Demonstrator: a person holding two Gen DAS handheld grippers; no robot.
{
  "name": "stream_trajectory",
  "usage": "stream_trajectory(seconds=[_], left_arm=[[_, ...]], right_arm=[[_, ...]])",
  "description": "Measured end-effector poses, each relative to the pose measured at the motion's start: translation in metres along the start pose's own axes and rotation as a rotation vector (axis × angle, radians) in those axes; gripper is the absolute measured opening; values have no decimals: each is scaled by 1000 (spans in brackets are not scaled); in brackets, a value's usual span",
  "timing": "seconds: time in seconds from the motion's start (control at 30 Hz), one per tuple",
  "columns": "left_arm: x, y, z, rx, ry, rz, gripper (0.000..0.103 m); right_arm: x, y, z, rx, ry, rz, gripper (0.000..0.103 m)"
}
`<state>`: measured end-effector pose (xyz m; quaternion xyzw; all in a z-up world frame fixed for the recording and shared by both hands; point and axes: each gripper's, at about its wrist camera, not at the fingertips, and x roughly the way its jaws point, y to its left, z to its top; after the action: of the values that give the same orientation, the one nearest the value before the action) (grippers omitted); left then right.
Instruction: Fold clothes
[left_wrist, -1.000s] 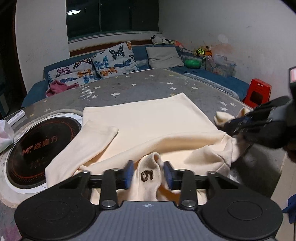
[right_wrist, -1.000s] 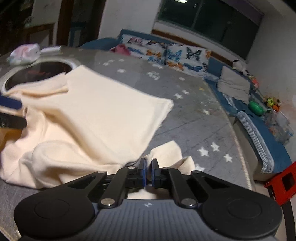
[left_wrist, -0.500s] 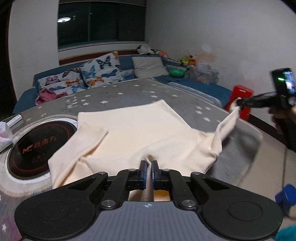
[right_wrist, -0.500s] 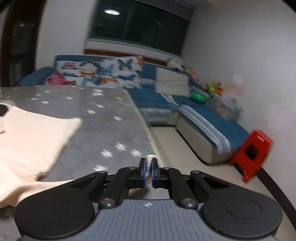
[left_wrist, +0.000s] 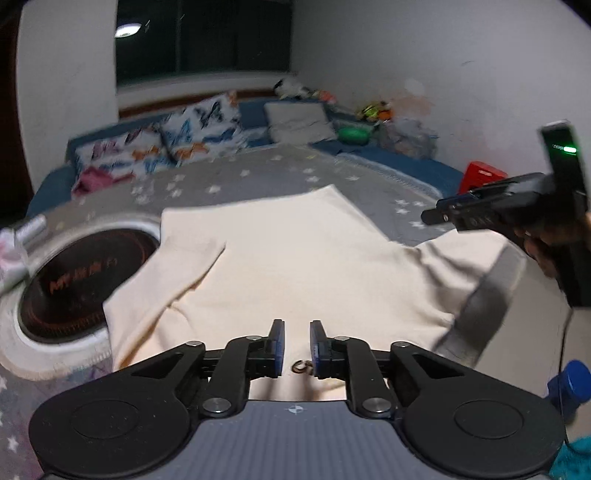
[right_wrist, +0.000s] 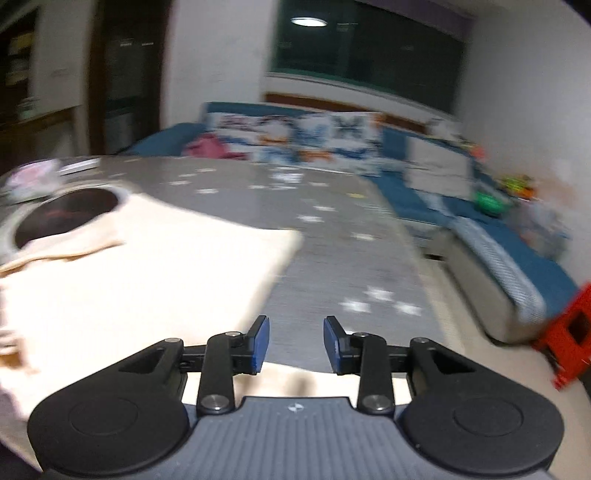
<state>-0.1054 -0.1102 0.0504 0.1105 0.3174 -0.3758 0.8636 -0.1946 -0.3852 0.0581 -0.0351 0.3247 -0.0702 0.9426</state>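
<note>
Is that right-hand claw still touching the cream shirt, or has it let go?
Apart. The left wrist view shows the right gripper lifted above the cream shirt, grey table between them; its jaws have just been opening, nothing between them.

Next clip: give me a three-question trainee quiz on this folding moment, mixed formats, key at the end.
1. True or false: the cream sweatshirt partly overlaps the round black cooktop set into the table.
2. Multiple choice: what are the right gripper fingers clamping? A) a sleeve B) a cushion C) nothing
3. Fill in: in the left wrist view, the sleeve nearest the right gripper drapes over the table's ____.

Key
1. True.
2. C: its blue pads stand apart, having just been opening, with only cloth lying below them. The left gripper has likewise been opening and hangs over the sweatshirt without pinching it.
3. Edge.
</note>
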Motion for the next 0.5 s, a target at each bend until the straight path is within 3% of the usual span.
stream_trajectory(seconds=[0.17, 0.33, 0.5], left_arm=[[20, 1, -15, -17, 83, -17, 16], [7, 3, -19, 2, 75, -46, 20], [2, 24, -3, -18, 12, 95, 34]], right_arm=[[14, 39, 9, -87, 20, 121, 37], [25, 83, 5, -199, 47, 245, 41], [24, 117, -5, -318, 51, 340, 42]])
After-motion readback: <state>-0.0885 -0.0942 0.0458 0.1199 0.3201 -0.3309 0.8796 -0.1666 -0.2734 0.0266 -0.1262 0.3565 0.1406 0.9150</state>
